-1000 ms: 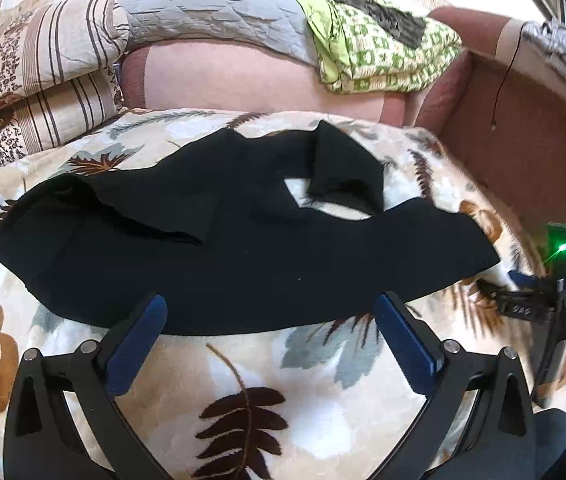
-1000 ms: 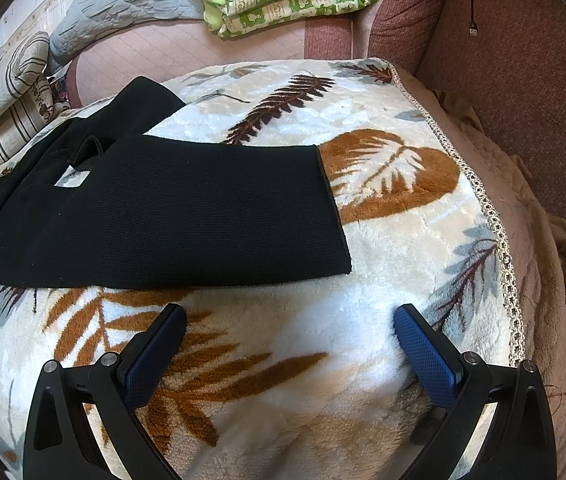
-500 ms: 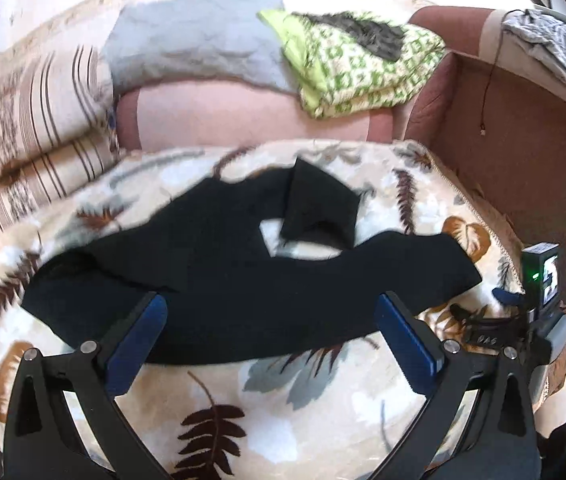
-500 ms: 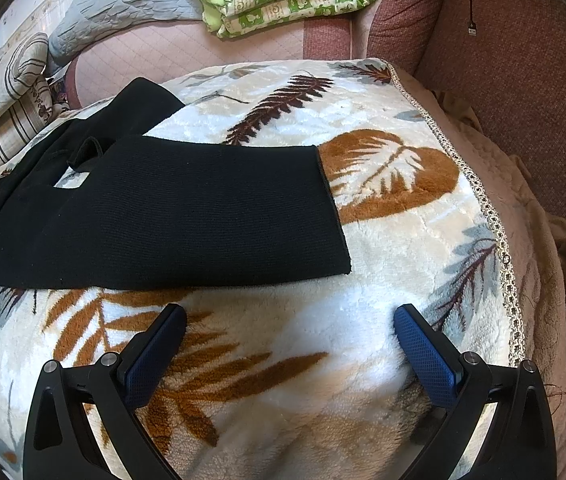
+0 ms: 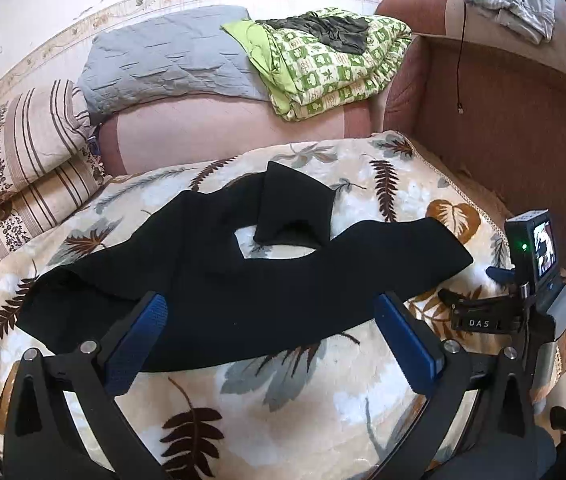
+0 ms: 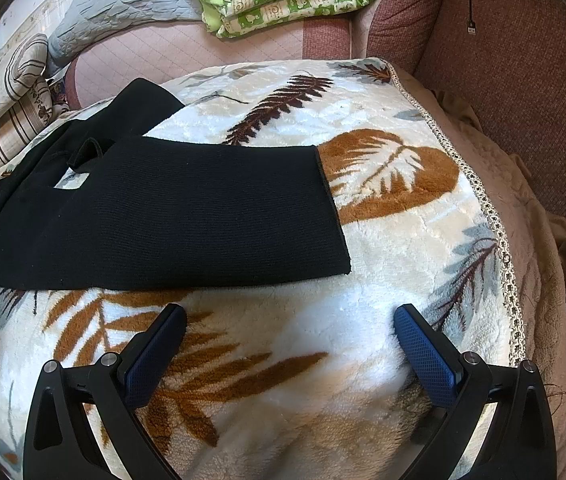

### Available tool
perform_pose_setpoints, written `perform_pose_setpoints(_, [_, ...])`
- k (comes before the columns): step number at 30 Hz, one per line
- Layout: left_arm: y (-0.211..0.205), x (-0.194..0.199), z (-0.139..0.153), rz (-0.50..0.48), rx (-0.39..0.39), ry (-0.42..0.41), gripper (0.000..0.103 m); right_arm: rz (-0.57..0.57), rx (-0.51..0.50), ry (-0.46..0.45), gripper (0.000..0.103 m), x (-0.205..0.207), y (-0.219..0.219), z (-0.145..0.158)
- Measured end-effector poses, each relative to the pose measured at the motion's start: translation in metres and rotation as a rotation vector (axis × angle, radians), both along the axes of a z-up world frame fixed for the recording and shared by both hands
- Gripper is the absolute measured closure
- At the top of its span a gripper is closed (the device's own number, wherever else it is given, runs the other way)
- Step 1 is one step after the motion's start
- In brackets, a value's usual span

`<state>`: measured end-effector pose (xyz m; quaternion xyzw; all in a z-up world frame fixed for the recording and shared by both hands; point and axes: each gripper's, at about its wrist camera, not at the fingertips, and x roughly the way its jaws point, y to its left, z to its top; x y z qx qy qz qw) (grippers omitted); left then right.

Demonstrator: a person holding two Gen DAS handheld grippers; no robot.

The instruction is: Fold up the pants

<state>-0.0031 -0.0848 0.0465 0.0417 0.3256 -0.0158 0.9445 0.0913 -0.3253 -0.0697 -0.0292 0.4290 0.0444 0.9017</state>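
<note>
Black pants [image 5: 243, 280] lie spread on a leaf-patterned blanket [image 5: 283, 392]. One leg runs flat to the right, its hem [image 6: 333, 208] in the right wrist view. The other leg [image 5: 295, 208] is folded back on itself behind it. My left gripper [image 5: 271, 312] is open and empty, above the near edge of the pants. My right gripper [image 6: 289, 320] is open and empty over bare blanket, just in front of the leg [image 6: 171, 216]. The right gripper's body [image 5: 523, 300] shows at the right of the left wrist view.
Striped pillows [image 5: 15, 184] are stacked at the left. A grey quilt [image 5: 163, 64] and a green patterned duvet [image 5: 331, 64] lie on the sofa back. A brown armrest [image 5: 503, 128] with a hanging cable [image 6: 471, 28] borders the right. The blanket's braided edge [image 6: 483, 200] runs along the right.
The left gripper has pulled back and risen, so more of the sofa back and wall shows. The right gripper and the pants have not moved.
</note>
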Motion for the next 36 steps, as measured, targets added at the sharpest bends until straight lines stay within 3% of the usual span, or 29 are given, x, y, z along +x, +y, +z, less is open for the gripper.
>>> perform_pose_setpoints(9, [0.031,-0.004,-0.010,0.042,-0.071,0.017,0.000,0.003,-0.001,0.004,0.001,0.001,-0.001,0.001])
perform_pose_setpoints(15, [0.055,0.001,-0.023,0.091,-0.192,0.044,0.000,0.002,-0.001,0.004,0.001,0.001,-0.002,0.000])
perform_pose_setpoints(18, [0.061,0.007,-0.036,0.123,-0.175,0.091,0.000,0.002,-0.002,0.002,0.001,0.001,-0.002,0.000])
perform_pose_setpoints(21, [0.073,0.002,-0.039,0.126,-0.154,0.062,0.000,0.001,0.001,0.000,0.001,0.001,-0.003,0.000])
perform_pose_setpoints(25, [0.117,-0.007,-0.031,0.219,-0.139,0.071,0.000,0.001,-0.001,0.000,0.001,0.001,-0.003,0.001])
perform_pose_setpoints(28, [0.172,-0.020,-0.031,0.348,-0.157,0.040,0.000,0.001,-0.001,0.000,0.001,0.001,-0.003,0.001])
perform_pose_setpoints(29, [0.187,-0.019,-0.037,0.380,-0.187,0.073,0.000,0.000,-0.001,-0.001,0.001,0.001,-0.003,0.001])
perform_pose_setpoints(31, [0.219,-0.015,-0.046,0.382,-0.322,0.130,0.000,0.001,-0.001,-0.001,0.001,0.001,-0.003,0.001])
perform_pose_setpoints(33, [0.239,-0.013,-0.048,0.382,-0.401,0.121,0.000,0.001,-0.002,-0.001,0.001,0.001,-0.003,0.001])
perform_pose_setpoints(36, [0.257,0.000,-0.052,0.426,-0.367,0.122,0.000,0.001,-0.001,0.000,0.001,0.002,-0.003,0.001])
